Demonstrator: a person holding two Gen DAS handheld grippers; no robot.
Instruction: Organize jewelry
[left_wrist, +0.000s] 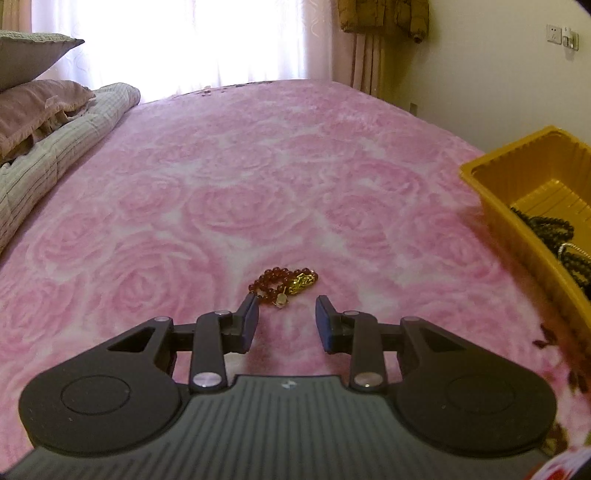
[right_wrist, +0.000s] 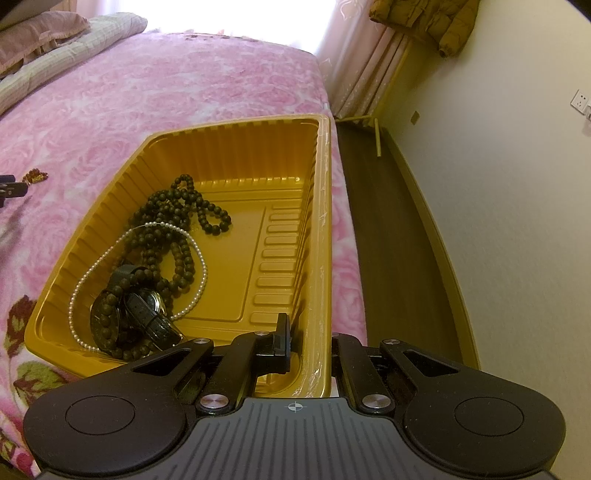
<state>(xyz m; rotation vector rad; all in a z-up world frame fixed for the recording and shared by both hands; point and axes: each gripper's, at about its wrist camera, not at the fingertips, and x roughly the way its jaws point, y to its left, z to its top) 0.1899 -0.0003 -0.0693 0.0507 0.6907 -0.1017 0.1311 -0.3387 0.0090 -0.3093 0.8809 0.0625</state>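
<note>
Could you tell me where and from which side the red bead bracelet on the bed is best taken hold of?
Probably at the bunched strands beside the gold charm, coming down from above. The red bead bracelet lies flat and folded on the soft blanket, so no edge sticks up; the open left gripper could straddle the narrow pile.

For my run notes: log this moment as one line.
left gripper: open, nearing red bead bracelet on bedspread | right gripper: shut on yellow tray wall | tray: dark beads, pearls, watch

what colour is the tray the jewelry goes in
Golden yellow tray, ribbed walls; shows best in the right wrist view.
</note>
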